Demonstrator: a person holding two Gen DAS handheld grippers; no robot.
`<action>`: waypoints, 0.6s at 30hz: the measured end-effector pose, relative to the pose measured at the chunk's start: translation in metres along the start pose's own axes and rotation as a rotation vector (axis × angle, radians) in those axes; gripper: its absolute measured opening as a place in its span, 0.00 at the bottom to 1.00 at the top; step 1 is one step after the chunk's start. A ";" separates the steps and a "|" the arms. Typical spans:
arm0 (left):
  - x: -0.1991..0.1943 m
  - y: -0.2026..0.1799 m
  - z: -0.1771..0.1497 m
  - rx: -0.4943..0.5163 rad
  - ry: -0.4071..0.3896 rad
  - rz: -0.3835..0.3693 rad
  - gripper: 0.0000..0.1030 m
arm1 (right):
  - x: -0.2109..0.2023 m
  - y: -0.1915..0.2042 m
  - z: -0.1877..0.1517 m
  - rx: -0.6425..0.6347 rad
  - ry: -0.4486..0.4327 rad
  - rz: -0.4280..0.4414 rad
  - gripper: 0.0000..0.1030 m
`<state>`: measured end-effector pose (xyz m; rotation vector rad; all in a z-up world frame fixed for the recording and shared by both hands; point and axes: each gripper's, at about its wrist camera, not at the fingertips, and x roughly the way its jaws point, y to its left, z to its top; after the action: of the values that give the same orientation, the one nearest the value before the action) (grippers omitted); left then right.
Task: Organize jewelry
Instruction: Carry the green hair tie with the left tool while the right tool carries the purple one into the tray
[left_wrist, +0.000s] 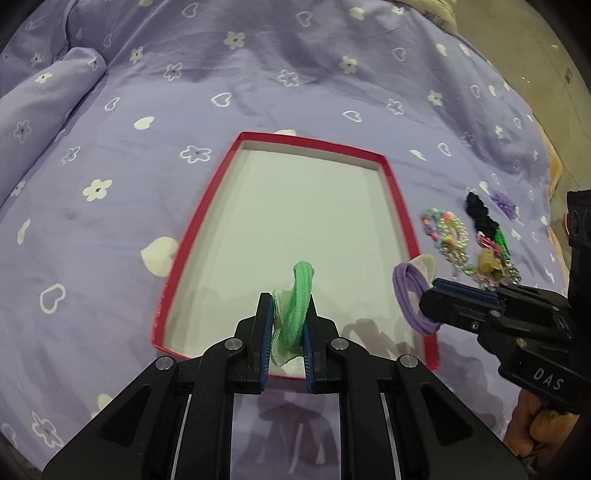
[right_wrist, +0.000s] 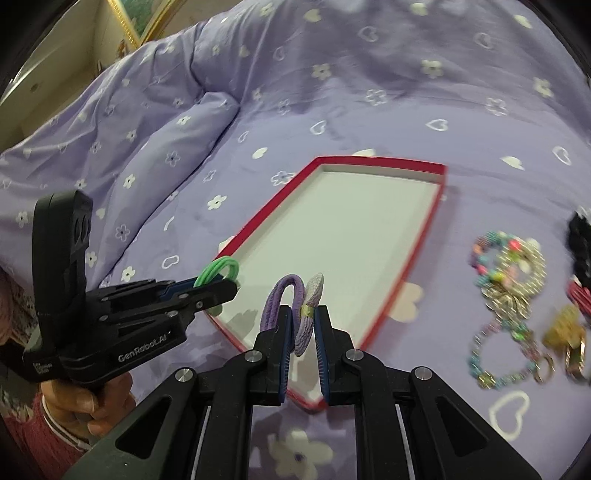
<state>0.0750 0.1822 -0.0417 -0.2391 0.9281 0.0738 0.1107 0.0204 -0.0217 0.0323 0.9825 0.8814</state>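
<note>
- Green hair tie (left_wrist: 295, 306) pinched between pads of left gripper (left_wrist: 288, 325), loop standing upright out of the tips, over near end of red-rimmed tray (left_wrist: 391, 192).
- Purple hair tie (right_wrist: 291, 314) clamped in right gripper (right_wrist: 301, 328), loop up; pale ribbed disc on it shows clearly only in right wrist view.
- Tray's long axis runs away from left gripper; bare white floor.
- Bead and chain jewelry pile (right_wrist: 509, 295) on purple bedspread (left_wrist: 110, 221), right of right gripper, outside tray.
- Black scrunchie (left_wrist: 478, 212) sharp in left view, blurred in right.
- Left hand (right_wrist: 92, 402) seen only in right view.
</note>
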 end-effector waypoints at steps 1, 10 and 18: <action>0.003 0.004 0.002 -0.001 0.006 0.007 0.12 | 0.006 0.002 0.002 -0.005 0.011 0.002 0.12; 0.033 0.018 0.003 -0.013 0.083 0.023 0.13 | 0.045 0.011 0.008 -0.077 0.119 -0.018 0.12; 0.042 0.020 -0.002 -0.013 0.120 0.041 0.18 | 0.061 0.010 0.003 -0.105 0.192 -0.030 0.16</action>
<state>0.0951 0.1993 -0.0803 -0.2379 1.0525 0.1045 0.1215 0.0677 -0.0592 -0.1583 1.1107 0.9187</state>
